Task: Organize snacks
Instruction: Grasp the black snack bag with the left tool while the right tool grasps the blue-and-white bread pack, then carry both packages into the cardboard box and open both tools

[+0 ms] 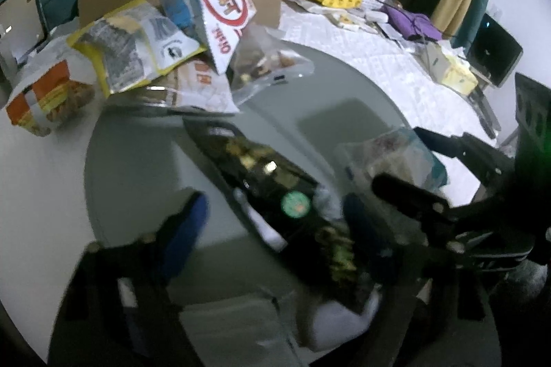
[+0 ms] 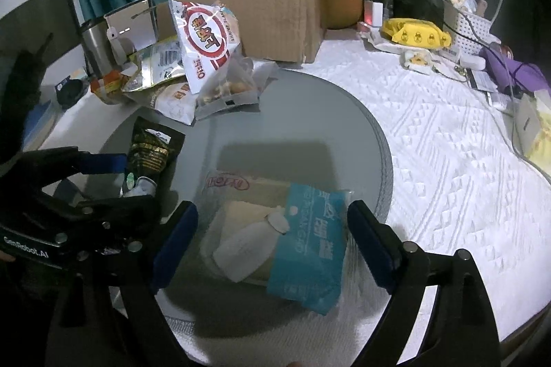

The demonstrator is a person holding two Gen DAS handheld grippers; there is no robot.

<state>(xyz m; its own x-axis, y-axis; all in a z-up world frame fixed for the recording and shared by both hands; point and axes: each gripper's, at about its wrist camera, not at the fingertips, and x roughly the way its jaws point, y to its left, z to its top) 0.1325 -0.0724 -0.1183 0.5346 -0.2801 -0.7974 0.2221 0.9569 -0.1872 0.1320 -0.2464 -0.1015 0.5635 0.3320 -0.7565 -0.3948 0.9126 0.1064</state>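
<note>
Blue-padded fingers [image 2: 370, 250] of the right gripper [image 2: 272, 239] stand wide apart on either side of a pale blue and clear snack packet [image 2: 296, 243], which lies flat on the round grey glass tabletop [image 2: 310, 112]. Neither pad touches the wrapper, so these jaws are open around it.

Just left of that packet, the left gripper [image 1: 275, 229] reaches over a black snack pouch [image 1: 272, 181] with gold print and a green round sticker. The pouch lies between its two blue pads and close against the far one. Motion blur hides whether the pads press on it, so the grip cannot be told.

Toward the far edge of the grey tabletop, a heap of snack bags rests against a brown cardboard box [image 2: 275, 12]. A white and red Oishi bag [image 2: 203, 46] leans upright on the box wall. A clear pouch of mixed snacks [image 2: 230, 91] sits in front of it. To the left of the Oishi bag lie a yellow-edged silver bag [image 1: 137, 43] and an orange and white bag [image 1: 48, 95].

The box stands open at the top, with more wrappers showing inside. A steel tumbler [image 2: 98, 43] stands left of the heap.

Right of the tabletop spreads a white quilted cloth [image 2: 447, 139]. A yellow power strip [image 2: 416, 34], a white basket [image 2: 468, 22] and purple fabric [image 2: 516, 71] crowd the cloth's far side.
</note>
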